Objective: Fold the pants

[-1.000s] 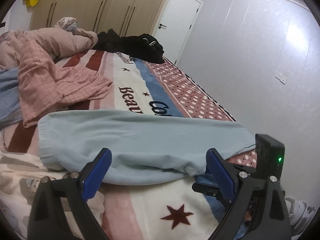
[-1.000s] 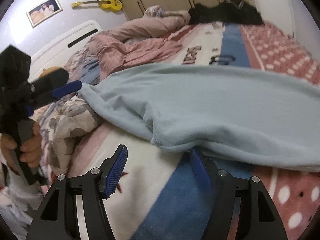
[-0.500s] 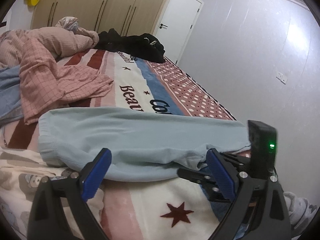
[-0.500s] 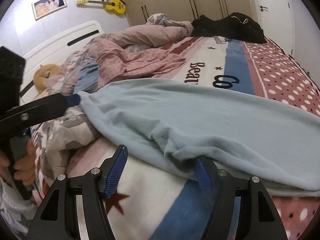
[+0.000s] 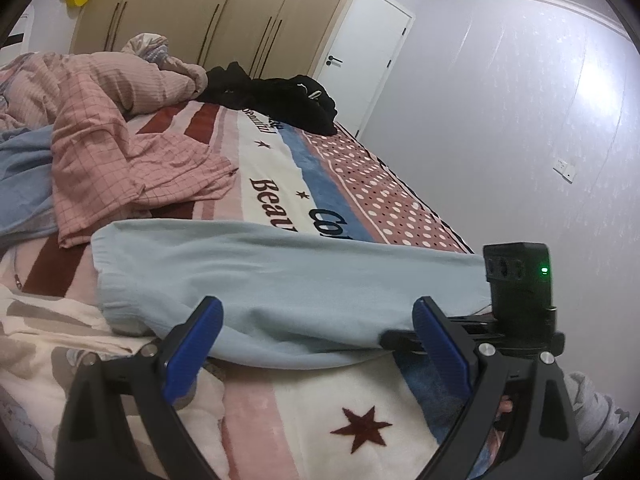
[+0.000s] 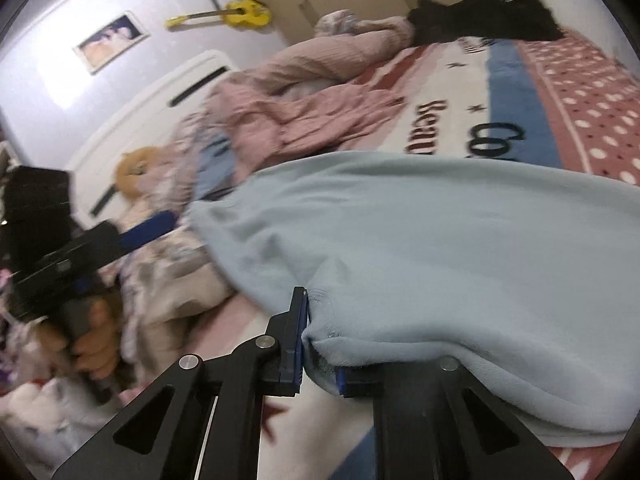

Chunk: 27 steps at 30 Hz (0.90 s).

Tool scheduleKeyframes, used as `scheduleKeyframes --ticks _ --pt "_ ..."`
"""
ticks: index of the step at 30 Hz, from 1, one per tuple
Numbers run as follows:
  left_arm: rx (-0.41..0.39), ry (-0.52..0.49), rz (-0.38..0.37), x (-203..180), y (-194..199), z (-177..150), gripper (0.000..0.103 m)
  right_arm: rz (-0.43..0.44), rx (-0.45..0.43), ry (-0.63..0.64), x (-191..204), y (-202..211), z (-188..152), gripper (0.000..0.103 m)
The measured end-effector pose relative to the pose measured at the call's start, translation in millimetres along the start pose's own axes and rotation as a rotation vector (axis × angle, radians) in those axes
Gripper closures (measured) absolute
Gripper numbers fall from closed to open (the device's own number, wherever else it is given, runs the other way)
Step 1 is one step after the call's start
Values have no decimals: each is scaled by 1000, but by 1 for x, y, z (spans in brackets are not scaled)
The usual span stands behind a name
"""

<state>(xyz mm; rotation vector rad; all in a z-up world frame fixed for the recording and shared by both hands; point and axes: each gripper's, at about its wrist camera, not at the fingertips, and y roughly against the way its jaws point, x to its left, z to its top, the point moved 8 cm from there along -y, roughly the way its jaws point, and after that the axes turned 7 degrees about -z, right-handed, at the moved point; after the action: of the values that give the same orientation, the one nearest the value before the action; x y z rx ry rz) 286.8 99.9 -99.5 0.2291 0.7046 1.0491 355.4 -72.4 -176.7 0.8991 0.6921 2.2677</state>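
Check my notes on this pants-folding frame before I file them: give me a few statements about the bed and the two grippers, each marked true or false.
1. The right gripper is pinching the edge of the light blue pants. True; its jaws are closing on the fabric.
2. The left gripper is clamped on the pants. False: its jaws stand wide open, with the fabric lying between them.
3. A black garment lies at the far end of the bed. True.
4. The guitar on the wall is red. False: it is yellow.
5. The pink checked garment lies on top of the pants. False: it lies beyond them, on the blanket.
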Motion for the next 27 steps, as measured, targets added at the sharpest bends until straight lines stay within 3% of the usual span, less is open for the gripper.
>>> scheduleKeyframes --ticks 11,13,15,16,18,19,20,23,27 --pt "-5 1 -3 0 7 -2 9 250 159 38 21 22 -40 99" --pt "-6 5 -5 1 6 -1 9 256 178 52 20 24 -47 99" --pt "-6 9 -5 2 6 -1 9 197 200 52 13 20 -51 97" --pt "-6 10 -4 2 7 -1 9 132 201 72 10 17 -54 94" --pt "-6 13 -2 3 7 -2 9 57 182 73 5 13 -55 70" --pt "-6 13 -2 3 7 -2 9 38 154 67 6 12 -53 46" --pt "-6 12 -1 4 7 -2 9 36 120 66 9 12 -51 41" --pt "-2 18 0 5 6 -3 9 -1 86 88 15 2 -48 39" --pt "2 21 6 7 7 -6 9 45 81 64 25 -21 -40 42"
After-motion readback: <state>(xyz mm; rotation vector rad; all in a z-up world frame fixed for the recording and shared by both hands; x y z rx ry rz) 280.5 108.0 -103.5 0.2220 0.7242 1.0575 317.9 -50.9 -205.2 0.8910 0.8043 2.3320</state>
